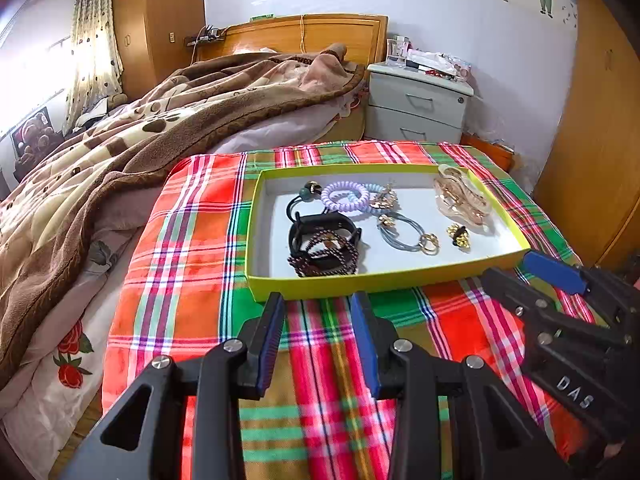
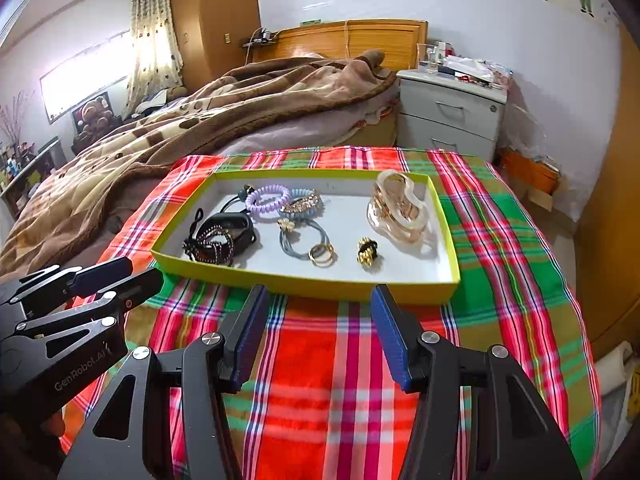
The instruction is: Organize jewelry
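I hold two tongs over the plaid cloth (image 2: 360, 380). My left tongs (image 1: 318, 304) gape narrowly and hold nothing; my right tongs (image 2: 316, 300) stand wider, also empty. Both hover just near of one tray (image 1: 384, 280), which lies on the cloth.

In the tray I count two coil ties, one purple (image 1: 340, 196) and one pale blue (image 2: 300, 210) touching it; one black band (image 1: 320, 226) with a dark bead string (image 1: 324, 256) piled on it at the left; one grey-blue tie (image 1: 400, 232) with gold rings in the middle; one small gold-and-black clip (image 2: 367, 252) right of that; and one clear pinkish claw clip (image 1: 460, 196) at the far right.

The left view shows a black tie with a green bead (image 1: 304, 196) plainly; the right view shows it partly hidden. Each view catches the other tongs at its edge. One nightstand (image 2: 452, 116) stands far right, beside the bed (image 1: 180, 120).
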Demonstrator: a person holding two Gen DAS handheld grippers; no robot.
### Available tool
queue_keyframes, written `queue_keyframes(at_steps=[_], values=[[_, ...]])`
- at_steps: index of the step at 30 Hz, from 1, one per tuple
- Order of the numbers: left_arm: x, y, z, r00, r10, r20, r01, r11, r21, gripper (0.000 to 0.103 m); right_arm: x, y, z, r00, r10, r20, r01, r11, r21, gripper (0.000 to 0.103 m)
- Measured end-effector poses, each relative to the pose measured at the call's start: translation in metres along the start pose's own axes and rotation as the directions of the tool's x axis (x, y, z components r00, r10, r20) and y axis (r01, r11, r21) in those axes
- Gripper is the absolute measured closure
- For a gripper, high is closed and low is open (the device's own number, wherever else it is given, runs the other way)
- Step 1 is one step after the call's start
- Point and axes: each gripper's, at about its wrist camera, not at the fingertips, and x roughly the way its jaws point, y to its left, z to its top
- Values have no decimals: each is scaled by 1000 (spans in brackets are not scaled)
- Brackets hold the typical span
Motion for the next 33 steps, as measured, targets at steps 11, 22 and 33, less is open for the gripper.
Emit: queue_keyframes(at_steps=[11,22,33], values=[[-2,-4,-10,1000,7,-28,-8,999,-32,67,-7,-3,-6,1000,-1,20,0,1000,27,50],[-2,-2,-11,1000,14,-26,-15,998,-54,67,-6,0,-6,1000,-4,25,4,1000,23,50],[-3,0,-11,1000,12,-27,-13,998,-62,67,-8,1,-6,1000,-5,25,4,1000,23,50]])
